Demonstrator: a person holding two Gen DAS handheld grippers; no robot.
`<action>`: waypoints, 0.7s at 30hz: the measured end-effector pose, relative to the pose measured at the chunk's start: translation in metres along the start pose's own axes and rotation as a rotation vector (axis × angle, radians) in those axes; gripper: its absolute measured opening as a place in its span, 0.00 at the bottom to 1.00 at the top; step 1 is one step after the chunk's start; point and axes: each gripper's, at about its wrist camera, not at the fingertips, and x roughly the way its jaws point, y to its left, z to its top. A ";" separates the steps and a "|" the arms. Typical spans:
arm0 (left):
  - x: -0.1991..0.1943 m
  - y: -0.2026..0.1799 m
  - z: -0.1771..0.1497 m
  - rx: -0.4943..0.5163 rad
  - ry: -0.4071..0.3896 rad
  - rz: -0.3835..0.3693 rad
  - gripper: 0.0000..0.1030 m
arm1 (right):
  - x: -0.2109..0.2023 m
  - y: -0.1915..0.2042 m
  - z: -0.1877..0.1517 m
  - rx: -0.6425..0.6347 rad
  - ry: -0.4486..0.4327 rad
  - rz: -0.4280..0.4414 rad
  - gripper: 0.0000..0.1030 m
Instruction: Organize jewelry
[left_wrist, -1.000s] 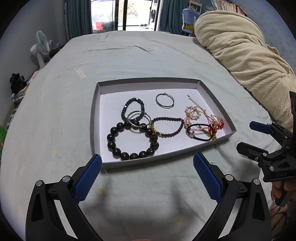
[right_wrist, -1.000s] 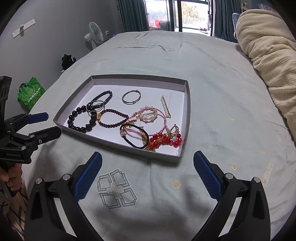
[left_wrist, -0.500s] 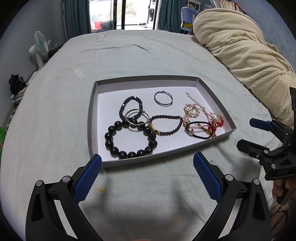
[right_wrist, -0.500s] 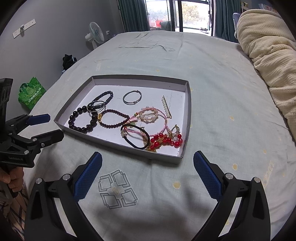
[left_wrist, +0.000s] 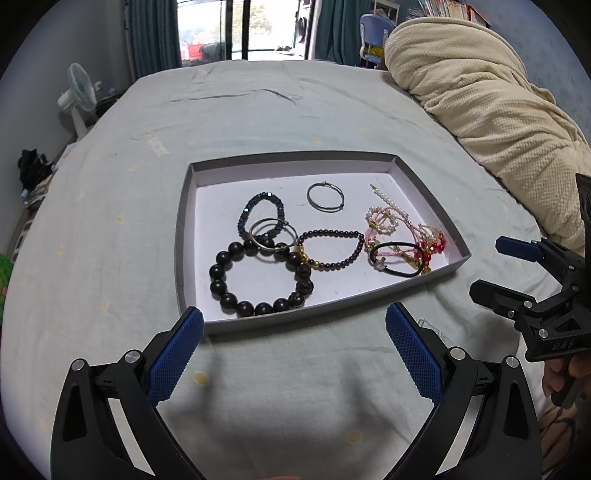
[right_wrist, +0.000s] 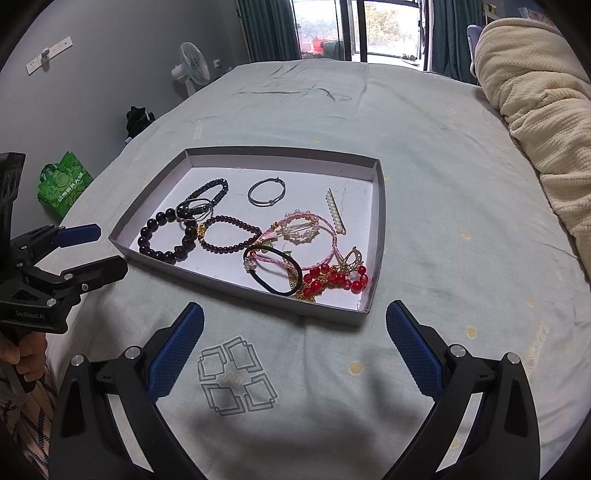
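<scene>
The likeliest trouble from here was a snag. At the left of the grey tray (left_wrist: 183, 236), the large black bead bracelet (left_wrist: 258, 282) lay with a thin silver hoop (left_wrist: 272, 239) resting across its far beads, and that hoop also overlapped the dark blue beaded bracelet (left_wrist: 260, 216) behind it. Lifting any one of the three would probably have dragged a neighbour along. In the middle, the small dark maroon bead bracelet (left_wrist: 330, 249) touched the big beads at its gold clasp, while a second silver hoop (left_wrist: 325, 197) lay alone and would have been hard to pinch, being thin and flat on the tray floor. At the right, the black hair tie (right_wrist: 272, 269), pink cord bracelet (right_wrist: 299, 236), red beads (right_wrist: 334, 278) and gold chain lay tangled together, so a careless pull could have spilled the lot over the low wall. The pearl hair clip (right_wrist: 335, 211) lay just beyond that heap.

The left gripper (left_wrist: 293, 350) stood wide open and empty, hovering above the bedsheet (left_wrist: 122, 192) just short of the tray's near wall, the black bead bracelet closest ahead of it. The right gripper (right_wrist: 295, 347) was likewise spread wide and held nothing, the tangled heap nearest ahead. A clear four-square divider (right_wrist: 236, 376) lay on the sheet between its fingers.
</scene>
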 end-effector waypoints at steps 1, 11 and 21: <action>0.000 0.000 0.000 0.000 0.000 0.000 0.95 | 0.000 0.000 0.000 0.000 0.000 0.001 0.95; 0.000 -0.001 0.000 0.005 0.002 0.000 0.95 | 0.001 0.002 0.001 -0.002 0.000 0.003 0.95; -0.001 -0.004 0.000 0.017 -0.004 -0.003 0.95 | 0.001 0.003 0.001 -0.004 0.002 0.004 0.95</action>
